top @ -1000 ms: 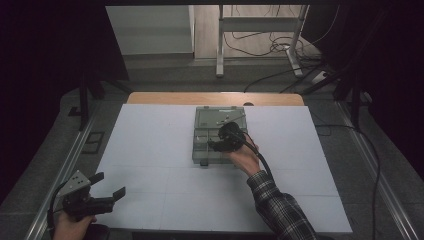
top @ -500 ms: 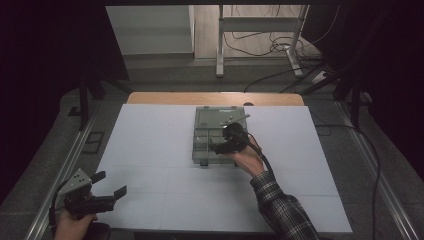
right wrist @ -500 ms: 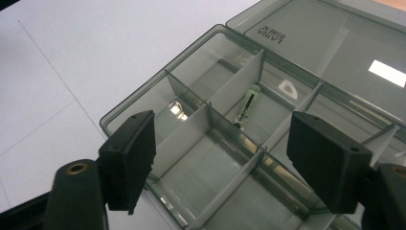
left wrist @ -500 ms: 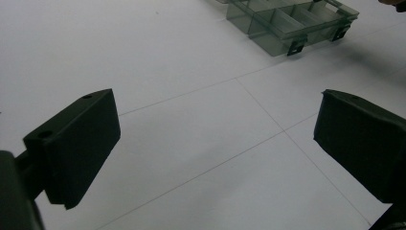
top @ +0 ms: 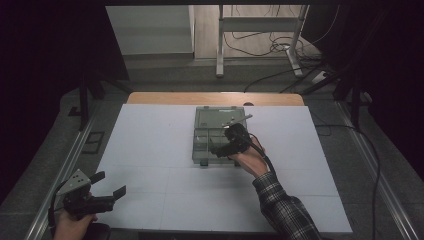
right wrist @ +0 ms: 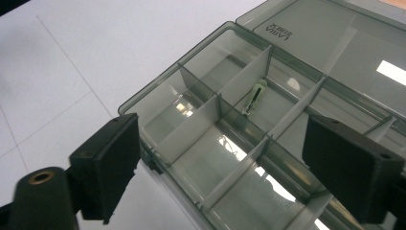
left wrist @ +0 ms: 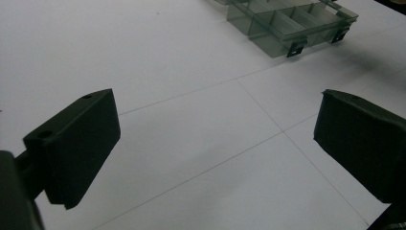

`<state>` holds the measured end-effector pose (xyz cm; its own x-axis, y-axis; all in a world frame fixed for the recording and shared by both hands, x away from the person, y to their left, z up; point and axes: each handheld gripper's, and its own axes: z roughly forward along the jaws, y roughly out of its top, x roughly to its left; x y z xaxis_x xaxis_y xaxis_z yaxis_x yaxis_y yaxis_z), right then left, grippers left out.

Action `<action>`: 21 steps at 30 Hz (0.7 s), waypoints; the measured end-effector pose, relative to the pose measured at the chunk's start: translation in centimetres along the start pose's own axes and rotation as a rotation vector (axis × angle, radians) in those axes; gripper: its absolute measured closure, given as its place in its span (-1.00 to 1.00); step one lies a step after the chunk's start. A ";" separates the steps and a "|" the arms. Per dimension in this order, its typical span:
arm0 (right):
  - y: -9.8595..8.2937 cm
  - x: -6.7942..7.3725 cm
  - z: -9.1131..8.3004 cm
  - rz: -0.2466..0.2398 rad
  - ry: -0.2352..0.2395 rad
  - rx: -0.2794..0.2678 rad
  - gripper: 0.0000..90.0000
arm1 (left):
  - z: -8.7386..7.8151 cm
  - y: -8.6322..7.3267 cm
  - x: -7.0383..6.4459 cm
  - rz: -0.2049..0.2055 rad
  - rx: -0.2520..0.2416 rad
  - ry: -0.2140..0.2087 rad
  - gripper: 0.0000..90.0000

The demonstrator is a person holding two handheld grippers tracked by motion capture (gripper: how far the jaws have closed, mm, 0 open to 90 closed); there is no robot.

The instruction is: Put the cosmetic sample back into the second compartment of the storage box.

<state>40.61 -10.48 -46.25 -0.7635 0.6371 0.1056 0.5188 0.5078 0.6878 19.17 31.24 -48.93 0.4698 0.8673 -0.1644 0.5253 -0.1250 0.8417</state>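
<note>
Right gripper, fingers apart, hovering over compartment box holding small part; left gripper fingers apart too. Risk: clipping thin dividers, shoving box across worktop.

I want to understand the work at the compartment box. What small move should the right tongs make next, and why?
Probably lower the right tongs a little toward the small pale part in the clear compartment box. Their jaws stand open and empty above the dividers, and that part leans against a divider just ahead. The left tongs wait open, far from the box.
</note>
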 end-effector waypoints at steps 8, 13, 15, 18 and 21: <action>-0.5 0.7 -0.8 -0.006 0.024 -0.008 -0.83 | 0.0 0.0 -0.2 0.012 0.002 0.002 -0.95; -0.9 1.2 -0.8 -0.008 0.039 -0.005 -0.92 | 0.0 0.0 -0.3 0.022 0.002 0.004 -0.95; -1.1 1.4 -0.9 -0.008 0.049 -0.006 -0.95 | 0.0 0.0 -0.2 0.022 0.002 0.004 -0.95; -1.4 1.7 -1.1 -0.006 0.061 -0.010 -0.97 | 0.0 0.0 -0.2 0.023 0.002 0.006 -0.95; -1.7 2.0 -1.4 -0.013 0.067 -0.012 -0.99 | 0.0 0.0 -0.3 0.023 0.002 0.007 -0.95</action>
<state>37.69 -10.89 -46.21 -0.7942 0.5903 0.1438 0.5044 0.5086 0.6978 19.02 31.01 -48.87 0.4768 0.8677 -0.1409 0.5157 -0.1463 0.8442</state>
